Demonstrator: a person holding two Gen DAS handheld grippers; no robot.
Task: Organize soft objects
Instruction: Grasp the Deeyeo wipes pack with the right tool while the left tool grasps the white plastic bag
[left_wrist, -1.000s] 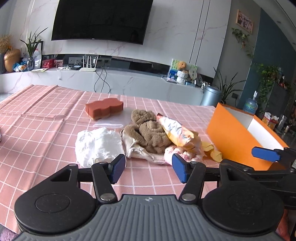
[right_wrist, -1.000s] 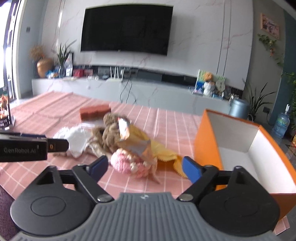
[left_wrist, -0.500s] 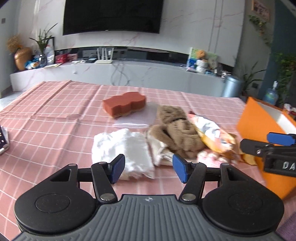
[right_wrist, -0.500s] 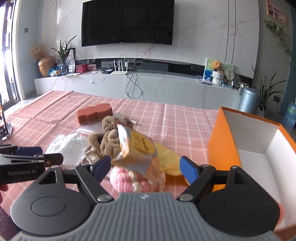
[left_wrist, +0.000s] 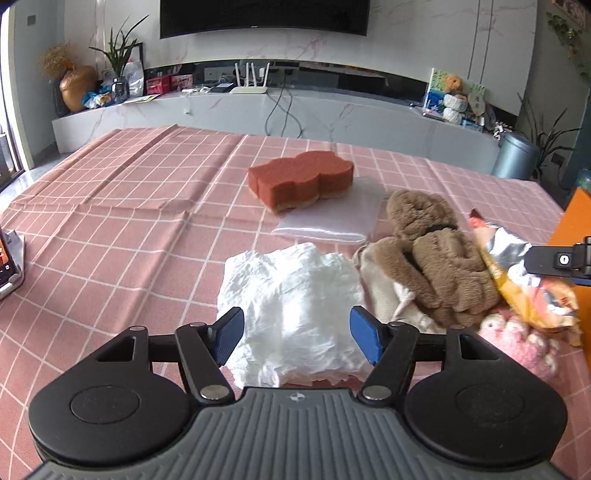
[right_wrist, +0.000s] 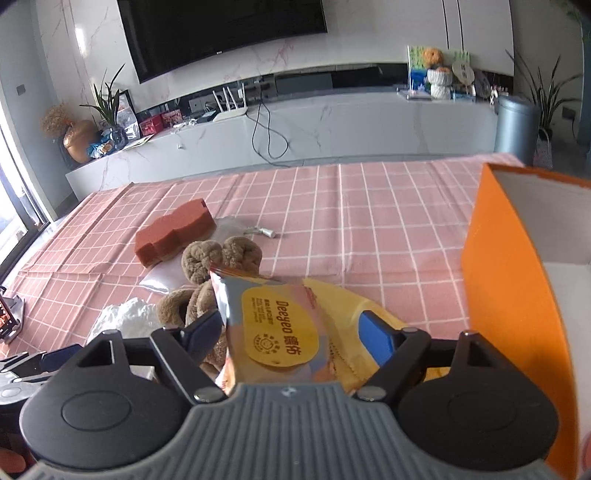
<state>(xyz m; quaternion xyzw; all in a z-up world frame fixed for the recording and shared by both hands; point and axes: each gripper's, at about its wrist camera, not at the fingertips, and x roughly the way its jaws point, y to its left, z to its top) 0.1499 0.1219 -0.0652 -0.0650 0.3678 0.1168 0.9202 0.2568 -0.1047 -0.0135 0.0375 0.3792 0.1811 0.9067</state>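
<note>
Left wrist view: left tongs opening, empty, over crumpled white cloth on the worktop. Right tongs agape astride yellow foil snack packet, unpinched. Step: approach. Next: lower, close. Orange cardboard box at three o'clock.

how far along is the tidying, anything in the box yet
Nothing visible in the orange box yet, as far as its inside shows. In hand: left gripper is opening over the white cloth; right gripper straddles the snack bag, not pinching. Left on the table: sponge, brown plush, pink knit toy, yellow cloth.
</note>
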